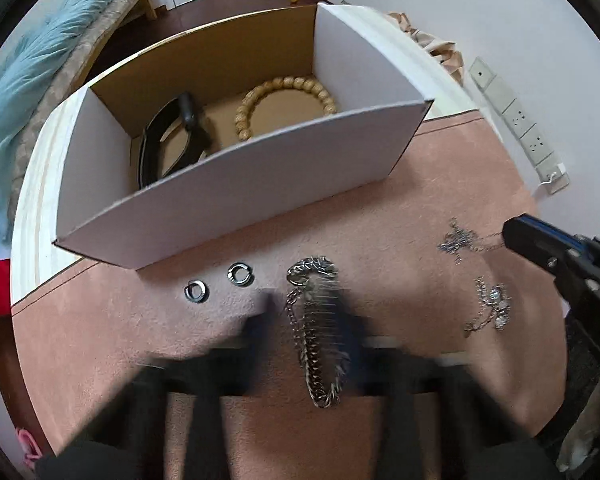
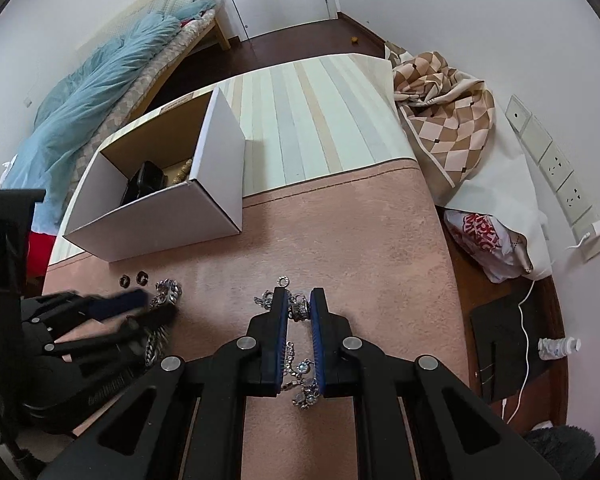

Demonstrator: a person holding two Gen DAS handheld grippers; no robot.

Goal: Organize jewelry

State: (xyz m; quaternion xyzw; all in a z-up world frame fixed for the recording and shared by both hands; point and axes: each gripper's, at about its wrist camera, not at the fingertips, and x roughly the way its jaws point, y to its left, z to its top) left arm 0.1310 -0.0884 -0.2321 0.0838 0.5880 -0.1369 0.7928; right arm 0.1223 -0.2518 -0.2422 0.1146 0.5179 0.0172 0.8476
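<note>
surface: pink mat (image 2: 360,240) | on it: white box (image 2: 160,216), two rings (image 1: 218,280), chain bracelet (image 1: 320,344)

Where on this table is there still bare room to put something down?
The striped tabletop between the white box and the checked cloth is bare, as is the pink mat right of the box. Near both grippers it's crowded: rings, heavy chain, jeweled necklace.

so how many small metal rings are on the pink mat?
2. One ring and a second ring lie side by side just in front of the white box, left of the chunky chain. More could be hidden.
</note>
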